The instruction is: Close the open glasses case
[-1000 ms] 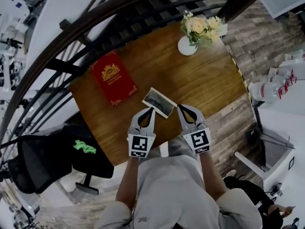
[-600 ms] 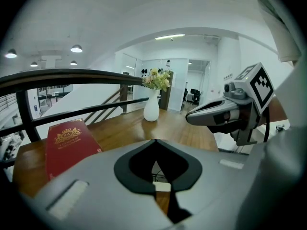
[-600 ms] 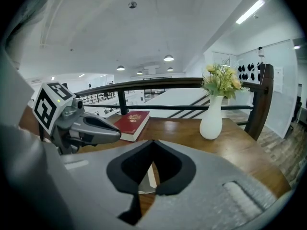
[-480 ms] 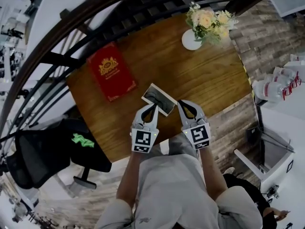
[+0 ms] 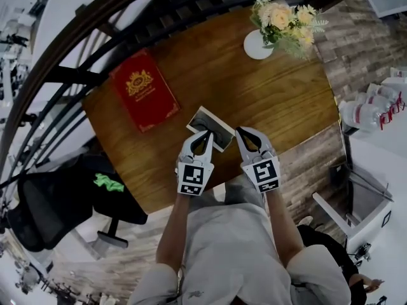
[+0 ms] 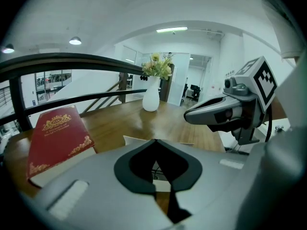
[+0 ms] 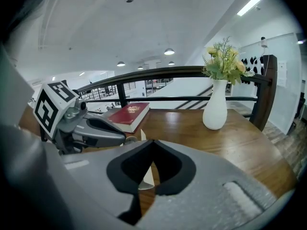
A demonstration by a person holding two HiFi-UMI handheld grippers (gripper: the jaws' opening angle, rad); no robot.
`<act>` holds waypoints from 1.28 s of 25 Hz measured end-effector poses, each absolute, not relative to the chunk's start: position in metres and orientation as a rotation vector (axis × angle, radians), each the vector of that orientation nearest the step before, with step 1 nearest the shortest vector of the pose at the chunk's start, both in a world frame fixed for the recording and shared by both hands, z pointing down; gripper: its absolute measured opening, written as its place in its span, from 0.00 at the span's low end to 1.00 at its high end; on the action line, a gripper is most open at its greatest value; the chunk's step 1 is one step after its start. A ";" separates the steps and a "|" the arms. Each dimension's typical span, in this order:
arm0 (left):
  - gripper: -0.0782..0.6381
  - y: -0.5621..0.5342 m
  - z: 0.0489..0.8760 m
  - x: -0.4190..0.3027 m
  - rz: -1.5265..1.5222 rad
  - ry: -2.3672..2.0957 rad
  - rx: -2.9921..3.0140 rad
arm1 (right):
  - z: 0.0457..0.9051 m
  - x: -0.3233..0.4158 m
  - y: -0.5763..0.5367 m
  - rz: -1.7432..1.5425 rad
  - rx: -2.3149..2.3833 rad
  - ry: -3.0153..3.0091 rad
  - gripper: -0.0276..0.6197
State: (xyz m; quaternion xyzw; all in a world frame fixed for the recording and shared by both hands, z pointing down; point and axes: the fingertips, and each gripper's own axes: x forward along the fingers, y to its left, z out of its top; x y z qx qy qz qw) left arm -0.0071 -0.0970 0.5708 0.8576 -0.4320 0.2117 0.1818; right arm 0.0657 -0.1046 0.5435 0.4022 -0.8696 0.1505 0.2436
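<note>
The left gripper and right gripper are pale grey shells with black-lined jaws. Each carries a white cube printed with black square markers. The person wears a light grey short-sleeved shirt.

Your left gripper blocks most of the case just ahead of it. Only the far rim and a sliver behind the jaws show. From your right gripper you get one white edge. Overhead, what lies inside the case is too small to tell.
</note>
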 end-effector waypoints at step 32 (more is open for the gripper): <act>0.14 -0.098 0.616 0.029 0.642 -1.106 2.363 | 0.593 0.053 -0.105 0.501 0.993 -2.328 0.05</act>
